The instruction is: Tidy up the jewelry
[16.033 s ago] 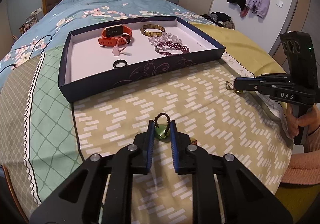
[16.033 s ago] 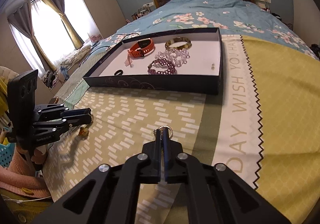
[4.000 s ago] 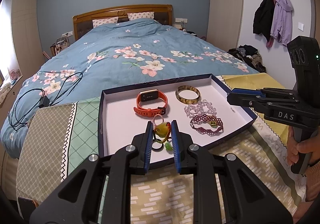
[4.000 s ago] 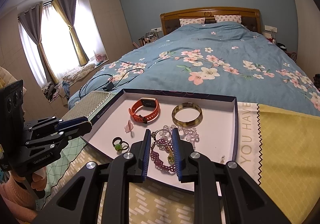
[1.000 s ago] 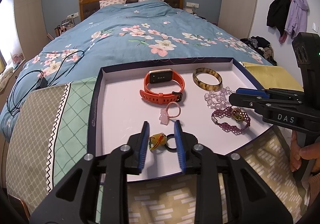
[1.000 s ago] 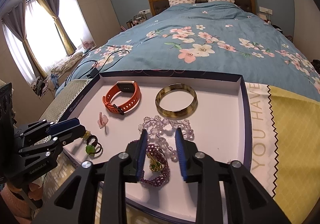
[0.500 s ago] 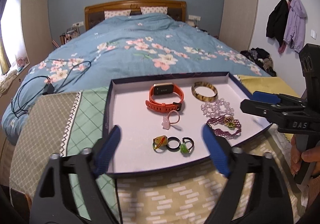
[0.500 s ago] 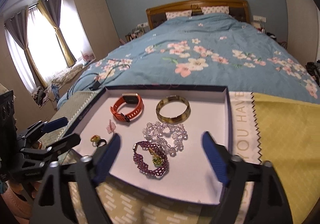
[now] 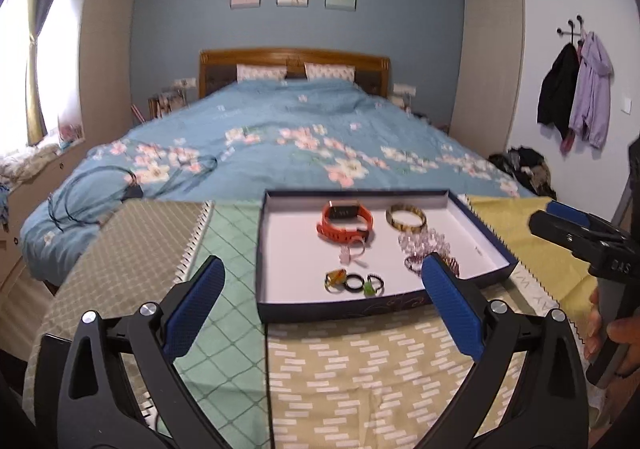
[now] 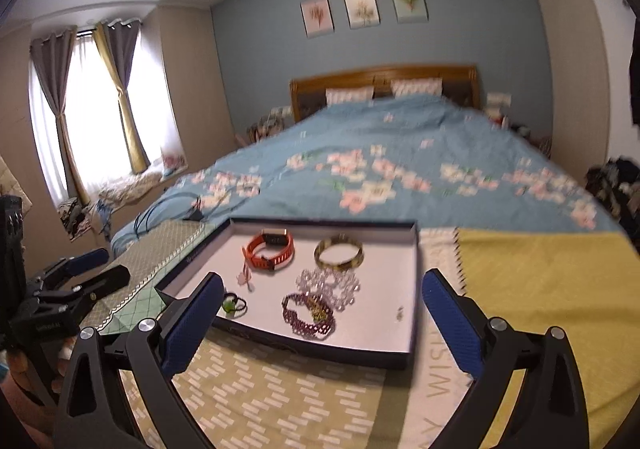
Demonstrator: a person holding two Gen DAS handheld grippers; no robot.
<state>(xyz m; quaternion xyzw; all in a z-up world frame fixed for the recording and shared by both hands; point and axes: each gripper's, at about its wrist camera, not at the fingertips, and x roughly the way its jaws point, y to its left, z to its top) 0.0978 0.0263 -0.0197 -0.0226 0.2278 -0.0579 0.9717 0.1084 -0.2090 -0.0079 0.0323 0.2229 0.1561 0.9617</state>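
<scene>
I had both sets of jaws spread wide and empty, the left gripper and the right gripper each held back at the near edge of the bed, short of the tray. I judged that made sense: nothing was left on the patterned cloth in front of me to pick, so the wide spread read as release, not approach. The jewelry all lay inside the tray. At twelve o'clock sat the orange watch, with the amber bangle at one o'clock beside it. The clear bead bracelet and the purple bead bracelet lay toward the right side, touching or nearly so. The rings stood in a short row at six o'clock near the front wall, and the pink charm lay between them and the watch. Like seemed grouped with like: bands at the back, beads to the right, rings in front. A tiny item sat alone at four o'clock; I could not tell what it was.
</scene>
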